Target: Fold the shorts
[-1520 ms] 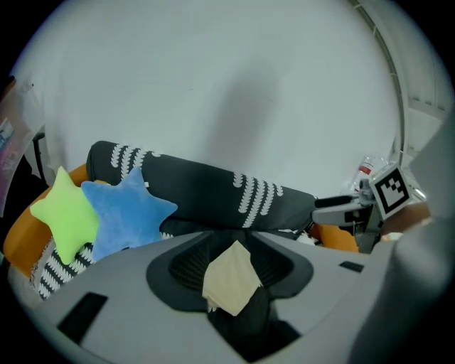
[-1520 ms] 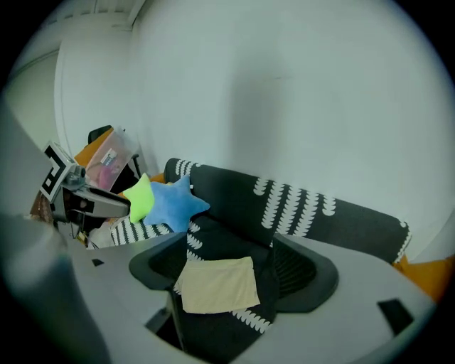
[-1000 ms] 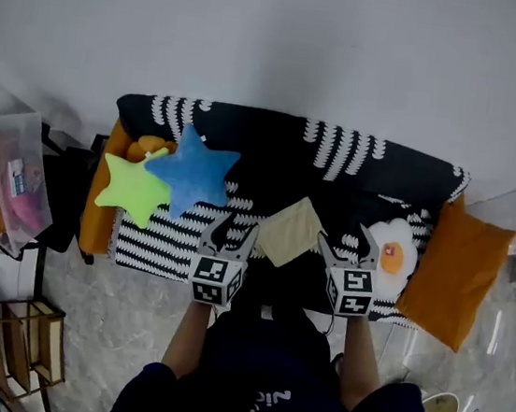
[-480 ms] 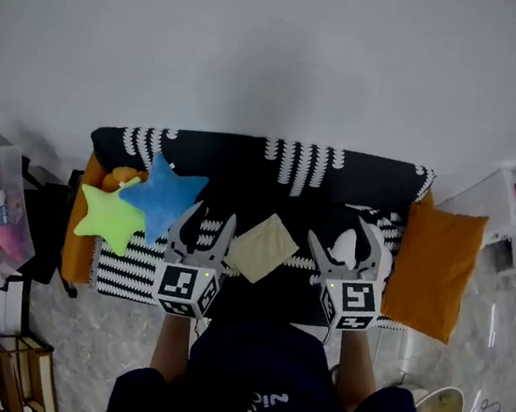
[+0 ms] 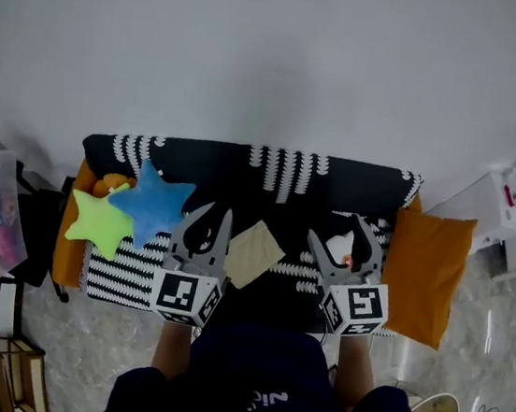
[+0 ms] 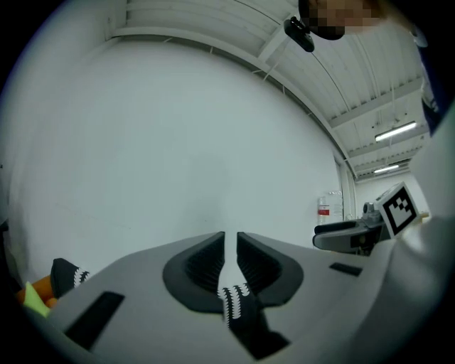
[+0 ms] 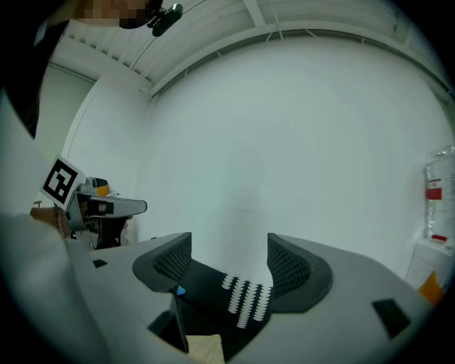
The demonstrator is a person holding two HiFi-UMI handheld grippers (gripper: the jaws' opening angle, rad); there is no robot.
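head view: beige fabric shorts (image 5: 254, 254) lie as a small flat folded square on the black-and-white patterned sofa cover (image 5: 281, 170), at centre of the seat. no loose leg or hem sticks out, so folding looks done; at most a last tidy is left. left gripper (image 5: 213, 213) sits just at 9 o'clock of the shorts, right gripper (image 5: 338, 232) at 3 o'clock, both clear of the cloth, neither touching it. blue star-shaped plush cushion (image 5: 150, 205) and green star-shaped plush cushion (image 5: 95, 222) lie further out at 9 o'clock, orange square cushion (image 5: 428, 275) at 3 o'clock past the right gripper.

left gripper view: jaws have just been closing, now a narrow slit. nothing between the pads; only a strip of the sofa cover shows through the gap at 6 o'clock, white wall (image 6: 178, 142) beyond. empty. shorts not in this view.

right gripper view: jaws wide apart, having just been closing a touch. nothing between them, pads touch nothing. sofa cover shows low in the gap, and a corner of the shorts peeks in at 6 o'clock, well below the jaws. left gripper visible at 9 o'clock.
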